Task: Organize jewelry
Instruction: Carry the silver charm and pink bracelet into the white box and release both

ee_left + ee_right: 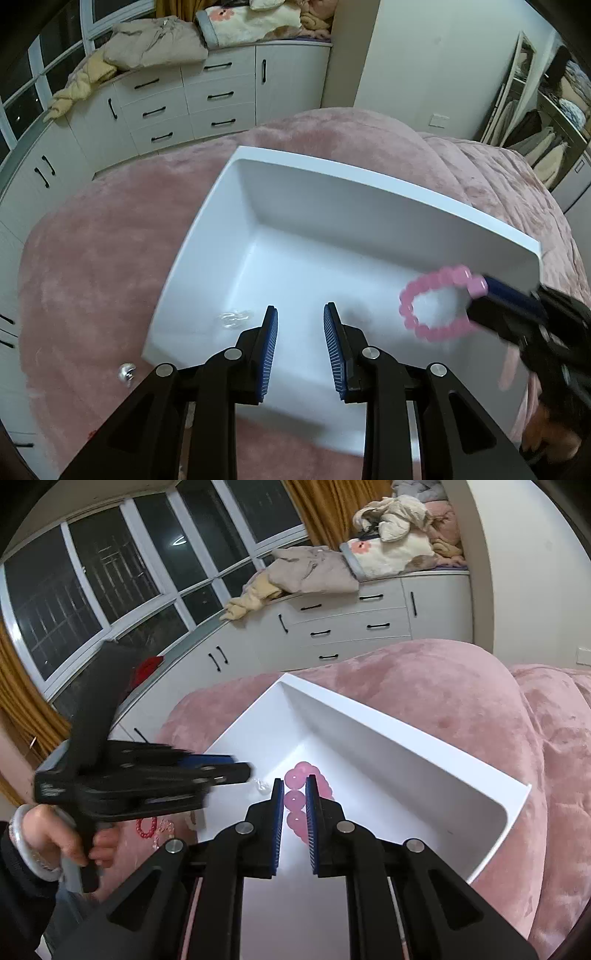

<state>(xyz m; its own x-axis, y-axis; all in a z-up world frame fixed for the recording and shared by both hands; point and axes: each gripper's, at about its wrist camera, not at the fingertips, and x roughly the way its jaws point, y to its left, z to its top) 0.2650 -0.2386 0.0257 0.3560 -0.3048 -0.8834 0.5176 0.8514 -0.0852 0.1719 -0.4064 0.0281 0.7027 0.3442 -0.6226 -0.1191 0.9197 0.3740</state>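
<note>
Right gripper [480, 295] is motion-blurred in the left wrist view and cut off at the 3 o'clock edge; its far fingertip is hidden behind the pink bead bracelet [439, 302]. Left gripper [236, 771] is likewise smeared in the right wrist view, so its fingers cannot be resolved there. A small clear item [234, 319] on the bin floor is hard to identify; it looks like transparent jewelry, at 9 o'clock of the left fingertips. A silver ball-shaped piece [126, 372] is seen on the blanket just outside the bin's near corner, type unclear. Red and pink beaded pieces [153, 827] are partly hidden behind the left gripper at 8 o'clock in the right wrist view; count cannot be told.

Surface: pink plush blanket [92, 258] on a bed. 1 white rectangular bin [388, 192] is set on it. Room: white drawer cabinets [192, 99] at 11 o'clock with piled clothes on top, dark windows, mustard curtains, a framed mirror at 2 o'clock.

Counts: 2 grippers, 1 bin, 1 pink bracelet, 1 clear item, 1 silver piece.

Jaws: left gripper's pads are parted with nothing between them, held over the bin floor. Right gripper's jaws are clamped on the pink bracelet, which is held above the bin interior near its 3 o'clock wall.
</note>
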